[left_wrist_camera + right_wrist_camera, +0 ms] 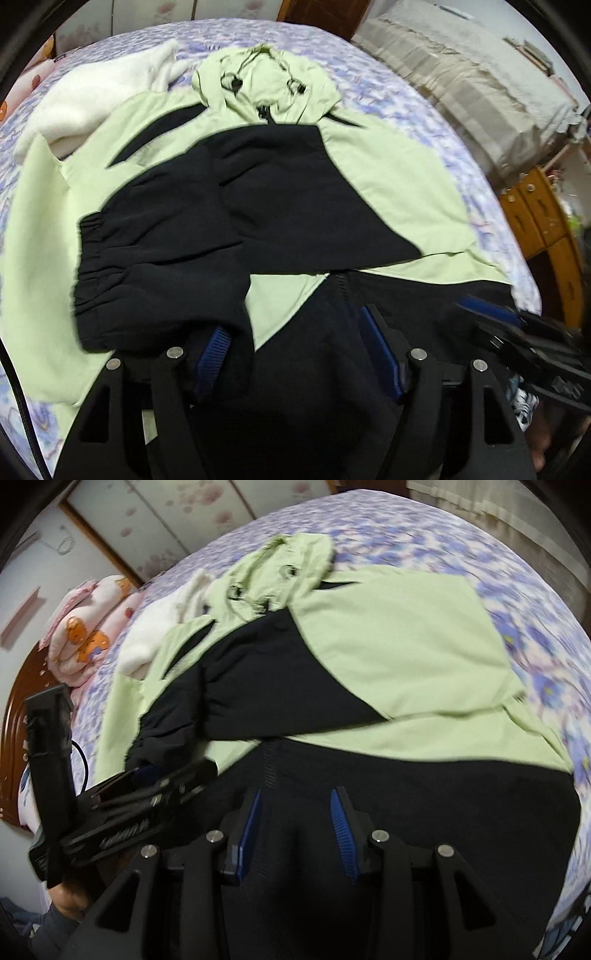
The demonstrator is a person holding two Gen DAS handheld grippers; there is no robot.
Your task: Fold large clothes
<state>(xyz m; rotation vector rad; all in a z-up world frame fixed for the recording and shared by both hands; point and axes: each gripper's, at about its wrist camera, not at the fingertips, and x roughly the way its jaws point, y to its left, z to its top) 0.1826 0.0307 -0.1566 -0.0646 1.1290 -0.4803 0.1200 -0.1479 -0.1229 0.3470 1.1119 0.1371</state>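
A light green and black hooded jacket (388, 173) lies spread on the bed, hood at the far end, both sleeves folded across its chest. It also shows in the right wrist view (399, 646). My left gripper (295, 332) is open, its blue-padded fingers (380, 350) spread over the jacket's black hem. My right gripper (295, 812) is open over the hem near the zip. The right gripper also shows at the right edge of the left wrist view (491, 306). The left gripper also shows at the left of the right wrist view (159, 779).
The bed has a purple floral sheet (402, 77). A white fleece garment (92, 99) lies beside the jacket's far left. Folded pink bedding (92, 627) sits by the wooden headboard (14, 716). A wooden cabinet (543, 221) stands to the right of the bed.
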